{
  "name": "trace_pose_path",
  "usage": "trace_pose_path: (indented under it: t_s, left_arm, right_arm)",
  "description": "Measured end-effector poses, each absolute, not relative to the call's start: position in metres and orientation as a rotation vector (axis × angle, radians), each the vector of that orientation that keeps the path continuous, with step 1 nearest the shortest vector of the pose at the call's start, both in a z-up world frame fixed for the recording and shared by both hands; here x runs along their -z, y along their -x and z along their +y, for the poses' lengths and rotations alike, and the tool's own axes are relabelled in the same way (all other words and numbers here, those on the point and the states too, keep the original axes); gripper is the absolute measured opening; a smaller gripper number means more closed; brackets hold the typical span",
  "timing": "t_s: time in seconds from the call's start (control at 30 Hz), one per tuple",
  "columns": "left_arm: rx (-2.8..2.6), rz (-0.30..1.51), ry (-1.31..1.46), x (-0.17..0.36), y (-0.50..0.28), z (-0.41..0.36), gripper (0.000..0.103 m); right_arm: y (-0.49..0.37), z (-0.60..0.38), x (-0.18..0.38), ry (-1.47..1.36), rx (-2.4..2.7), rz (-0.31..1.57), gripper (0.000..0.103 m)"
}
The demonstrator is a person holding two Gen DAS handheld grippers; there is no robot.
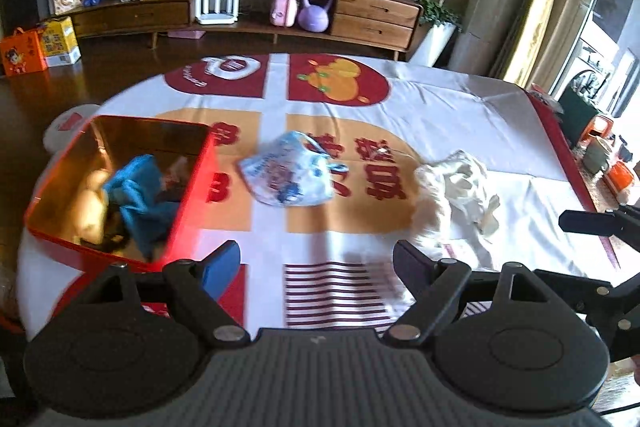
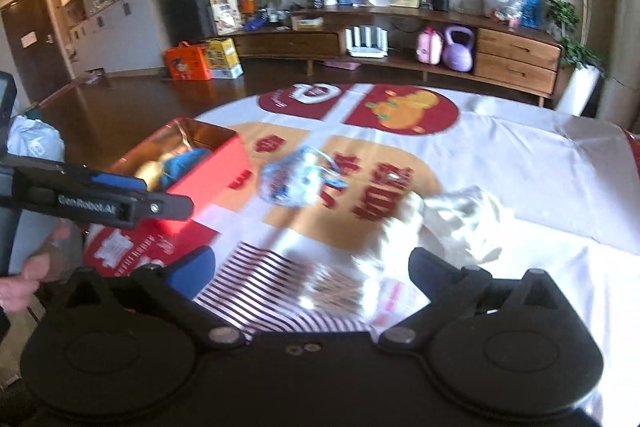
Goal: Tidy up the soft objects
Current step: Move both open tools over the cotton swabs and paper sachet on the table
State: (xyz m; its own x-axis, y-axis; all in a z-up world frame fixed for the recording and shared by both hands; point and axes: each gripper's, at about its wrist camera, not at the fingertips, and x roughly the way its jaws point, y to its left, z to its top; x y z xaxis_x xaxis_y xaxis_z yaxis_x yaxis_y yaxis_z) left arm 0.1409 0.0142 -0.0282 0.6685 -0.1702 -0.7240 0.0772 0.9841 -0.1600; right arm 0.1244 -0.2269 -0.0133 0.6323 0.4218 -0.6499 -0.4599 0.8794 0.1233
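A red box with a gold inside stands at the left of the table and holds a blue cloth and a yellow soft thing. A light blue printed cloth lies crumpled mid-table. A white cloth lies to its right. My left gripper is open and empty, short of the blue printed cloth. My right gripper is open and empty, near the white cloth. The box and printed cloth also show in the right wrist view.
The table wears a white cloth with red and orange prints. The left gripper's side crosses the right wrist view at left. A wooden sideboard with a purple kettlebell stands beyond the table.
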Motion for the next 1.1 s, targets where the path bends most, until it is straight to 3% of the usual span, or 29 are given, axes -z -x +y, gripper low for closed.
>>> trace_pose_path:
  t_s: [0.4,1.1]
  left_arm:
    - [0.257,0.889,0.035,0.064,-0.154,-0.050,0.084]
    - [0.332,0.995,-0.094,0.132,-0.190,-0.098,0.084]
  right_arm:
    - [-0.131,-0.276,0.047,0.059,-0.457,0.769,0.101]
    - [-0.150,-0.277,0.102,0.164,-0.532,0.887,0.077]
